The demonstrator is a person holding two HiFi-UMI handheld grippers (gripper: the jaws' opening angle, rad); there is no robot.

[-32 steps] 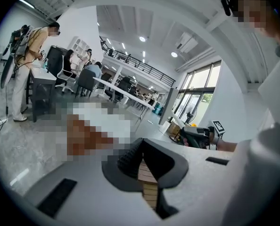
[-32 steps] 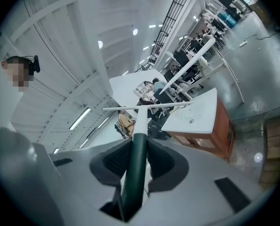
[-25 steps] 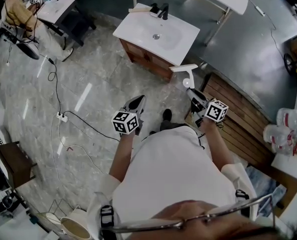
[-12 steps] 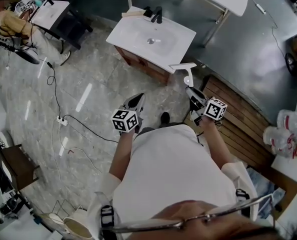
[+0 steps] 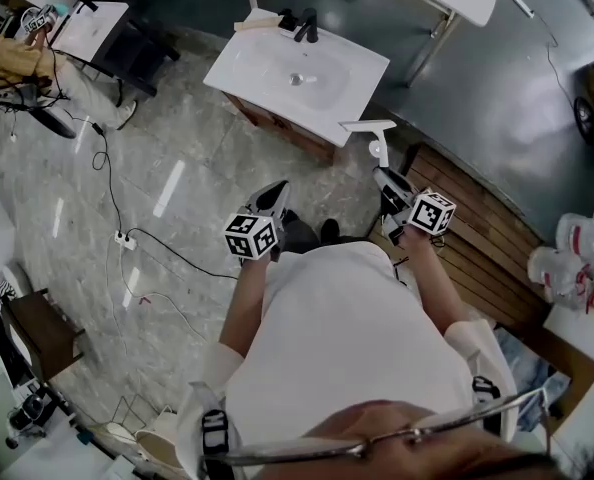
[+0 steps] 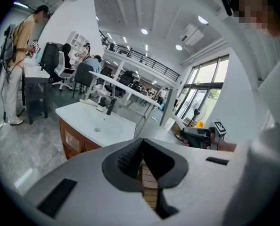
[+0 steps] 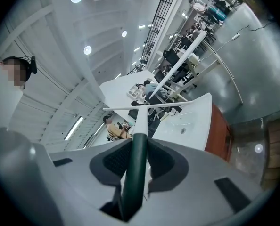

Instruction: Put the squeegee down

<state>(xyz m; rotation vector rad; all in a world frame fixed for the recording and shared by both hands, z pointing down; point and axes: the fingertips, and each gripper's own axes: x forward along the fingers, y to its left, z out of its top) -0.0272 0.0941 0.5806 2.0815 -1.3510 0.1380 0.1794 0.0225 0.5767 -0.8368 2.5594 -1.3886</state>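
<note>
The right gripper (image 5: 388, 186) stays clamped on the squeegee (image 5: 369, 128) handle as the person shifts sideways. The blade now hangs just beside the washbasin's (image 5: 329, 86) near corner, not set down. The left gripper (image 5: 273, 198), closed and empty, trails before the washbasin.

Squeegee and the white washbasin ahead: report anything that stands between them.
Nothing visible does. The right tongs grip the squeegee by its green handle, with the blade pointing towards the washbasin. The head view shows only floor between the two.
</note>
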